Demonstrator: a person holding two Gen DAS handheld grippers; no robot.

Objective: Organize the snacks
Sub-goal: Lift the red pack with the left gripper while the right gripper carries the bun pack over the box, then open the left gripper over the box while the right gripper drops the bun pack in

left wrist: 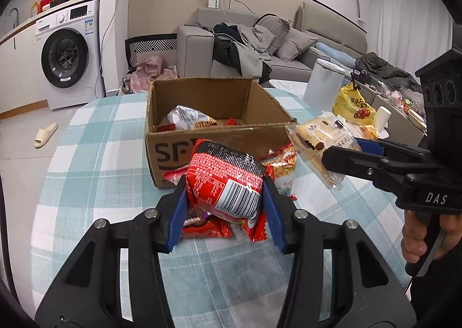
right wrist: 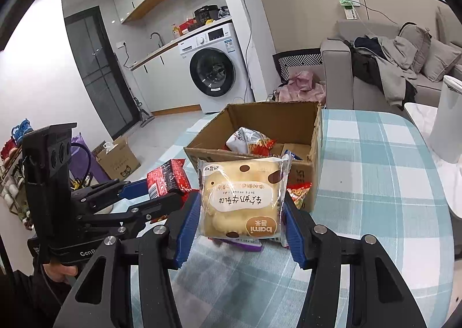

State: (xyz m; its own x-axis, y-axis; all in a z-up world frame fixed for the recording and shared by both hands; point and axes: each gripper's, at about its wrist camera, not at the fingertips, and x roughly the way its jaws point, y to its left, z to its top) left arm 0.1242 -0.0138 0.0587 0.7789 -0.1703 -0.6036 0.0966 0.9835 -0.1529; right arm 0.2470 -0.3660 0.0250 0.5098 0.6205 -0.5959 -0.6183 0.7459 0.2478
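My left gripper is shut on a red snack packet with a barcode, held above the table in front of an open cardboard box. My right gripper is shut on a clear-wrapped cream cake; in the left wrist view the same cake hangs to the right of the box. The box holds a white packet and other snacks. More red packets lie on the table under the left gripper. The red packet also shows at left in the right wrist view.
A blue-and-white checked tablecloth covers the table. A white canister and a yellow bag stand at the right. A washing machine and a grey sofa lie beyond. A person's hand grips the right handle.
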